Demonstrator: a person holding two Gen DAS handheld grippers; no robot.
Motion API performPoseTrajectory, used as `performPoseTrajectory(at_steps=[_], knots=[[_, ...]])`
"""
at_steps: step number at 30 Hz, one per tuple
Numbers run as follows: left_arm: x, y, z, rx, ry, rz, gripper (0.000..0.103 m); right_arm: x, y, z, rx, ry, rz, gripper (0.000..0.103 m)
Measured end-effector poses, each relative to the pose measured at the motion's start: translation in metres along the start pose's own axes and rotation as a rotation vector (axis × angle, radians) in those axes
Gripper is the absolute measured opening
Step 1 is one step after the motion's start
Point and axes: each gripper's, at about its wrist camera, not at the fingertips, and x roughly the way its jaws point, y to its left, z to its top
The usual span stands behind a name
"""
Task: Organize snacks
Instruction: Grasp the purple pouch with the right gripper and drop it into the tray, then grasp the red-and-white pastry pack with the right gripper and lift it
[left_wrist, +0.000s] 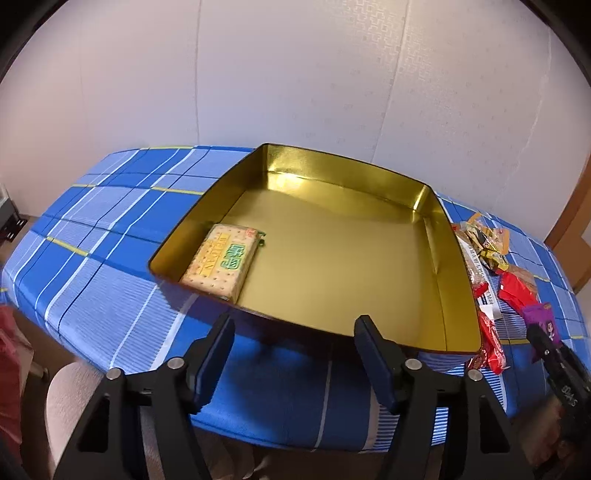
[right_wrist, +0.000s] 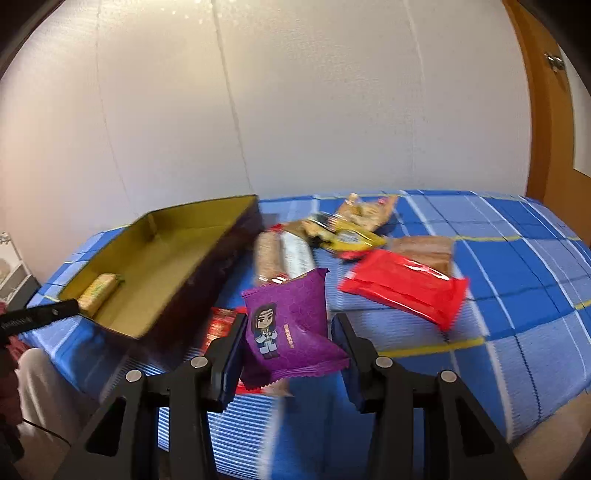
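The purple snack packet is framed between the spread jaws of the right gripper, at about 5 o'clock from the gold-lined tin; whether it's actually touched can't be told. A cracker pack is seen in the tin's 9 o'clock corner, and the left gripper is held wide open, nothing pinched, at the tin's 6 o'clock rim.
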Motion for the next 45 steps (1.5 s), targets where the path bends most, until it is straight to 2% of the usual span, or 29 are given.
performPoseTrajectory(at_steps=[4, 12, 16, 21, 30, 33, 37, 41, 45], knots=[[-0.006, 0.009, -0.005, -0.037, -0.003, 0.003, 0.071, 0.002, 0.027, 0.013, -0.044, -0.014, 0.059, 0.046], [-0.009, 0.016, -0.018, -0.037, 0.013, 0.016, 0.071, 0.020, 0.072, 0.035, -0.094, 0.006, 0.145, 0.046], [-0.008, 0.016, -0.023, -0.039, 0.027, 0.014, 0.071, 0.036, 0.095, 0.039, -0.150, 0.034, 0.153, 0.046], [-0.006, 0.014, -0.029, -0.027, 0.042, 0.013, 0.071, 0.055, 0.107, 0.037, -0.157, 0.075, 0.153, 0.047], [-0.001, 0.016, -0.033, -0.035, 0.063, 0.017, 0.071, 0.069, 0.106, 0.030, -0.163, 0.116, 0.118, 0.047], [-0.001, 0.014, -0.034, -0.032, 0.066, 0.016, 0.071, 0.064, 0.101, 0.029, -0.144, 0.097, 0.121, 0.047], [0.001, 0.009, -0.037, -0.018, 0.074, 0.012, 0.073, 0.049, 0.086, 0.030, -0.099, 0.061, 0.121, 0.047], [0.002, 0.004, -0.040, -0.005, 0.088, 0.002, 0.074, 0.038, 0.065, 0.027, -0.062, 0.061, 0.094, 0.047], [0.002, -0.002, -0.042, 0.009, 0.097, -0.006, 0.079, 0.030, 0.033, 0.019, 0.002, 0.079, 0.031, 0.047]])
